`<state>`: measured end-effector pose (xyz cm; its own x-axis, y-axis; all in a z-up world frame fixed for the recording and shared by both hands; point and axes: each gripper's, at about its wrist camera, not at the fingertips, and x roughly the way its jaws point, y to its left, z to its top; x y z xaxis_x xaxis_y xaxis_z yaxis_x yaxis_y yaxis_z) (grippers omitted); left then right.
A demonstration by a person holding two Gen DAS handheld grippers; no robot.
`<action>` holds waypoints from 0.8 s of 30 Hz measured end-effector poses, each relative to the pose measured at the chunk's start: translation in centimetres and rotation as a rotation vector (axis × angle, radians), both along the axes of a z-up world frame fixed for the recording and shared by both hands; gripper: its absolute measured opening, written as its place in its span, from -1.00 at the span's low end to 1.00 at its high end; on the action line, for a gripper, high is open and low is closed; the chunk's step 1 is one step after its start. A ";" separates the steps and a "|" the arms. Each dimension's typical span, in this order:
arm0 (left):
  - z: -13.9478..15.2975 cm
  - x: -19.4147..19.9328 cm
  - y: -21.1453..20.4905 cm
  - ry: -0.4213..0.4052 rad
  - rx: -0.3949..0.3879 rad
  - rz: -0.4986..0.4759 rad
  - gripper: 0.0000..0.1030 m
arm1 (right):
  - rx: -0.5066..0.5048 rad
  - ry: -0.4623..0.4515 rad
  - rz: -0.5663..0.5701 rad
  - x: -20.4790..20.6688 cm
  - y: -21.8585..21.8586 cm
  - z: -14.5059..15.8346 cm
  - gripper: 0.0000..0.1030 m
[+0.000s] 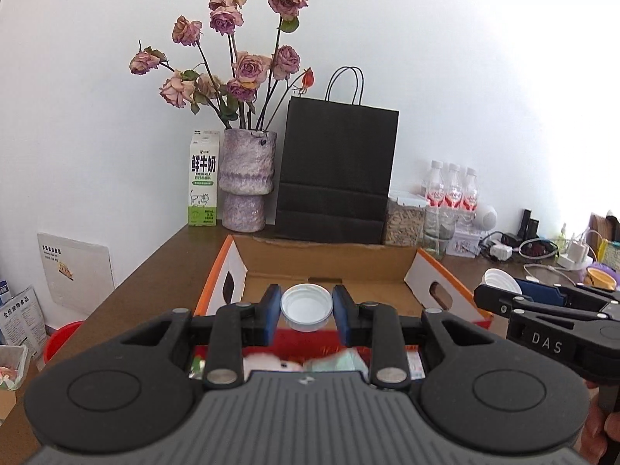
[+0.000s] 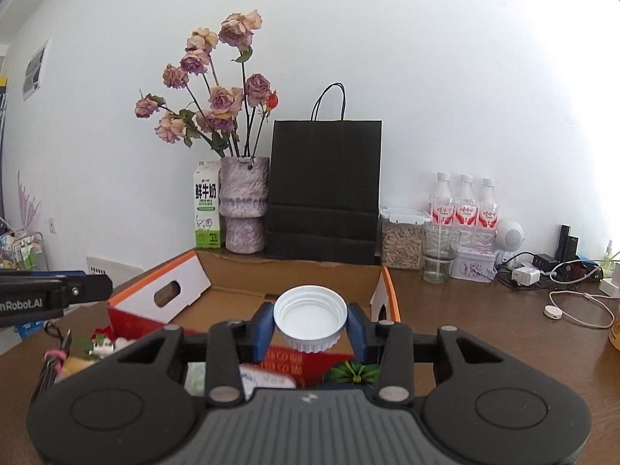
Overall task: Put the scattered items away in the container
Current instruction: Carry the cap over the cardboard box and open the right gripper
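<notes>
1. Left tool [image 1: 306, 312] grips a white cap [image 1: 307, 307] between its blue pads, hollow side up, held above the cardboard box [image 1: 329, 267].
2. Right tool [image 2: 310, 323] clamps a second white cap [image 2: 310, 316] the same way, also over the box.
3. Box contents lie mostly hidden behind both tools; only blurred red packaging, a pale pouch and something green show.
4. Box sits on the brown surface [image 2: 484, 310], in front of a black paper bag [image 2: 324, 186].

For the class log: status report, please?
Left tongs shut on white cap. Right tongs shut on second cap. Both over cardboard box. Nothing blocking.
</notes>
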<state>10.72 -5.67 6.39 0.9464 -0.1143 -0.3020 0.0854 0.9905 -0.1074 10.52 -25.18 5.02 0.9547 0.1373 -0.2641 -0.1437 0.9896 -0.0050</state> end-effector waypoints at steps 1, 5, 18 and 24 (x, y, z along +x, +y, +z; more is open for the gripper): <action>0.3 0.9 -0.2 -0.005 -0.007 0.012 -0.43 | 0.014 -0.009 -0.006 1.0 0.1 0.3 -0.24; 0.9 5.4 -1.1 0.008 -0.033 0.058 -0.43 | 0.069 -0.036 -0.046 4.6 0.4 1.0 -0.24; -3.8 13.3 -0.8 0.173 -0.076 0.132 -0.43 | 0.063 0.156 -0.054 12.2 1.2 -4.0 -0.24; -4.5 13.1 -1.3 0.190 -0.033 0.152 -0.43 | 0.032 0.200 -0.037 11.9 2.2 -4.6 -0.24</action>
